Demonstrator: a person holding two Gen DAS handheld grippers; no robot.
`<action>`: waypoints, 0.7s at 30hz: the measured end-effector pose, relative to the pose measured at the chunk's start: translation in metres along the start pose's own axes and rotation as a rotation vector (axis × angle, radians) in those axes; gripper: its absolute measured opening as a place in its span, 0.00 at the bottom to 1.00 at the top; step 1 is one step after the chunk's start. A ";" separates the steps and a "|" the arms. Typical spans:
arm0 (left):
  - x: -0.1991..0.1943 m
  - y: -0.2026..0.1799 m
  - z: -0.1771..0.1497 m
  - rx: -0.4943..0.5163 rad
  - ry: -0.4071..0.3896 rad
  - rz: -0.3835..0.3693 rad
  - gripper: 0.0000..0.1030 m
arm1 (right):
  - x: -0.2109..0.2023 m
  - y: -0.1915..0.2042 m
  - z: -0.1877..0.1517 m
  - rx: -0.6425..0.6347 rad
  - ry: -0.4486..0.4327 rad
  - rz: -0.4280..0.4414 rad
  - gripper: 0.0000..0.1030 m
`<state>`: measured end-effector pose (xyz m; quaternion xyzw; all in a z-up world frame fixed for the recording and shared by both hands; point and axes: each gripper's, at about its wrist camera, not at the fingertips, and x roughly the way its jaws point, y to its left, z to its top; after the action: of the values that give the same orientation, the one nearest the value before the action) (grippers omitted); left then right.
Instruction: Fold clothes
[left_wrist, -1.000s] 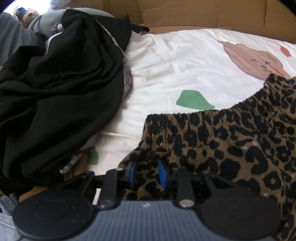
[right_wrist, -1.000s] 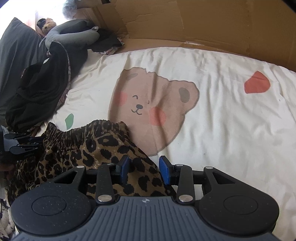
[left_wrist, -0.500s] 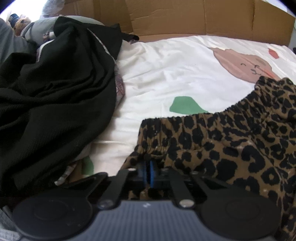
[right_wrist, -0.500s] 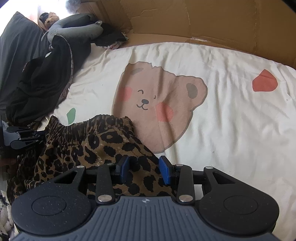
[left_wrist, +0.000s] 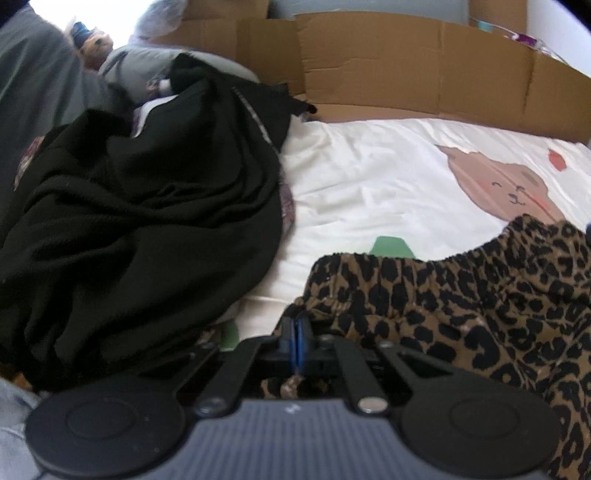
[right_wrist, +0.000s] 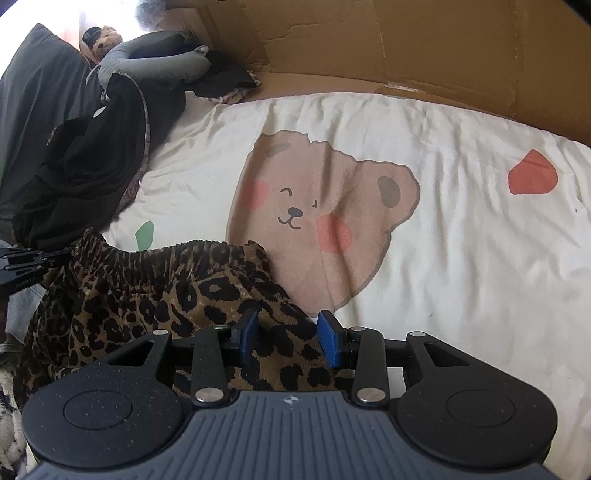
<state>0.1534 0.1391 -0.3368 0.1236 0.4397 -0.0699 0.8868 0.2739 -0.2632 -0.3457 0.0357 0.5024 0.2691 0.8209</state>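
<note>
Left wrist view: left tongs (left_wrist: 295, 338) pinch the near-left waistband corner of the leopard skirt (left_wrist: 461, 295) on the bed (right_wrist: 443, 258). Its waistband runs left to right. Right tongs (right_wrist: 287, 334) stand spread, straddling the skirt's right end.

Your two wrist views, low and close over the leopard-print garment (left_wrist: 461, 302), both facing the cardboard wall (right_wrist: 406, 48).
</note>
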 end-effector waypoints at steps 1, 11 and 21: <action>0.001 0.001 0.000 -0.009 0.004 0.005 0.01 | 0.003 0.002 -0.002 -0.003 0.007 -0.002 0.41; 0.017 0.007 -0.003 -0.065 0.061 0.023 0.01 | 0.019 0.029 -0.032 -0.093 0.088 -0.029 0.42; 0.005 0.012 0.001 -0.075 0.062 -0.042 0.28 | 0.000 0.018 0.000 -0.074 0.013 -0.030 0.41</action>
<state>0.1600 0.1505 -0.3381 0.0830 0.4720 -0.0681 0.8751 0.2664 -0.2484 -0.3397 -0.0042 0.4977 0.2754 0.8225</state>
